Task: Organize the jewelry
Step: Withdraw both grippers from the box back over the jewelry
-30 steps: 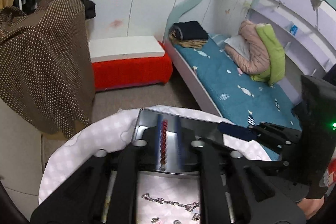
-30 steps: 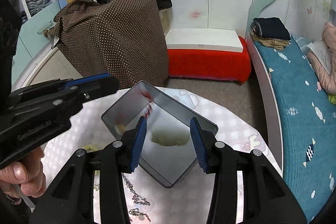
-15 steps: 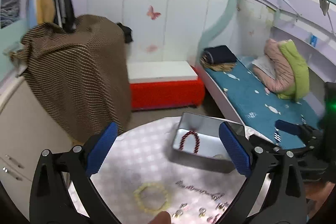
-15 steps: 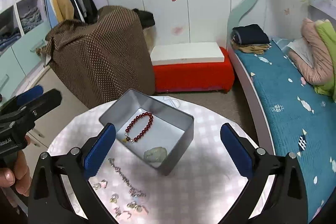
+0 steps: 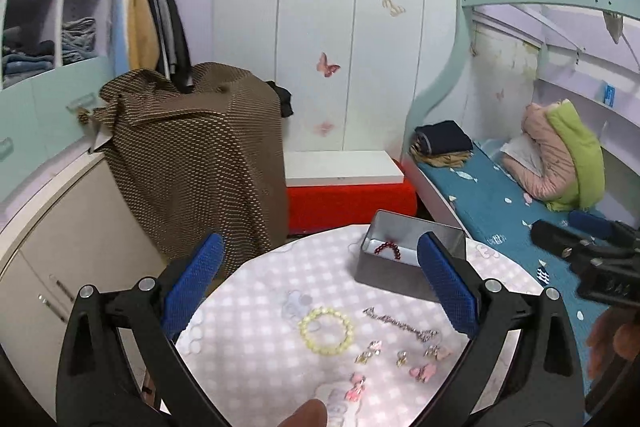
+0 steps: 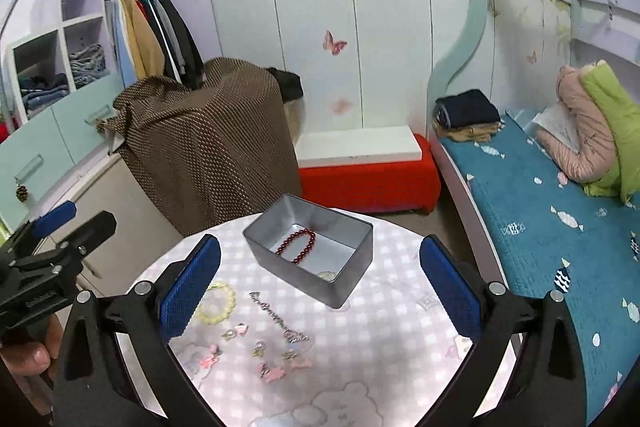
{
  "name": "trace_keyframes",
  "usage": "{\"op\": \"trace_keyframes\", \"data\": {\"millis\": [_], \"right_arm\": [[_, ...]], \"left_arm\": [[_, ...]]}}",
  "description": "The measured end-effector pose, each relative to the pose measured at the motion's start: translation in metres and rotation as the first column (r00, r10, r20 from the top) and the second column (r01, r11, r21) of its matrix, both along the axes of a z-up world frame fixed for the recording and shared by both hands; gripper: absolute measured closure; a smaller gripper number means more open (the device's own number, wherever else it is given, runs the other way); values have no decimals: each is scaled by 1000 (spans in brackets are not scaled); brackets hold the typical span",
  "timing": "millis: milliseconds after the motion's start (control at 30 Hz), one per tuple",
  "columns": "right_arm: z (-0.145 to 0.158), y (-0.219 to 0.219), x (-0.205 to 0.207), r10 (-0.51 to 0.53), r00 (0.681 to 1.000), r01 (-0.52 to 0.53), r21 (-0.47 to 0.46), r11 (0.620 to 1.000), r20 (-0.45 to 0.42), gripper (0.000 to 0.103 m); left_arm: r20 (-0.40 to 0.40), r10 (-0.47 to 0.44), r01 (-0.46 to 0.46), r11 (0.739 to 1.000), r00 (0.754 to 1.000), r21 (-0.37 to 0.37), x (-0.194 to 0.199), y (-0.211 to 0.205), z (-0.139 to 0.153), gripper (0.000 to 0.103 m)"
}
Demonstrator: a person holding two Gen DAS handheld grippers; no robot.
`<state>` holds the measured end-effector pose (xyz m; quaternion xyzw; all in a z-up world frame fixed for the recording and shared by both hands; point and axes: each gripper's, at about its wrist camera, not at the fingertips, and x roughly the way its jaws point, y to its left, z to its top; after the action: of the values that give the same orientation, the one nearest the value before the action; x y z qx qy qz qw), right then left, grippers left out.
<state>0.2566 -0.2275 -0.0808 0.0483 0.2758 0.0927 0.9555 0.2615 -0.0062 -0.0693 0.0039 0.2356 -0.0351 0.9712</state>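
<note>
A grey metal tin (image 6: 344, 283) stands on the round table (image 6: 384, 359); it also shows in the left wrist view (image 5: 384, 269). Inside lie a dark red bead bracelet (image 6: 298, 247) and a pale stone (image 6: 326, 275). On the table lie a yellow bead bracelet (image 5: 327, 330), a silver chain (image 5: 404, 325) and several small pink and gold earrings (image 5: 424, 373). My left gripper (image 5: 320, 287) is open and empty above the table. My right gripper (image 6: 320, 287) is open and empty, held above the jewelry in front of the tin.
The table has a pale checked cloth. Behind it stand a brown dotted cloth-covered object (image 6: 216, 147), a red bench with a white top (image 6: 368, 179) and white wardrobes. A bed with a blue cover (image 6: 540, 211) runs along the right.
Both grippers have opened and pulled back and up from the tin. The red bracelet, held by the left gripper over the tin a second ago, now lies inside it.
</note>
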Motion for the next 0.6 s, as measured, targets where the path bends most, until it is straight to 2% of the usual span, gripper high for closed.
{"op": "trace_keyframes", "data": {"millis": [133,267,500,600], "right_arm": [[4,0,-24,3,1000,-3,-9,1000,26,7],[0,-1,-41,-1,1000,1,-11,1000,31,7],[-9,-4,-60,-9,1000,9,10,1000,14,7],[-9,-5,-66,-18,1000,18,2,1000,21,7]], "left_arm": [[0,30,-30,1000,1000,3,-22,11,-4,6],[-35,39,-40,999,999,-14,-38,17,-17,6],[-99,24,-25,1000,995,-2,-55,12,-47,6],[-103,19,-18,1000,995,7,-58,9,-56,6]]}}
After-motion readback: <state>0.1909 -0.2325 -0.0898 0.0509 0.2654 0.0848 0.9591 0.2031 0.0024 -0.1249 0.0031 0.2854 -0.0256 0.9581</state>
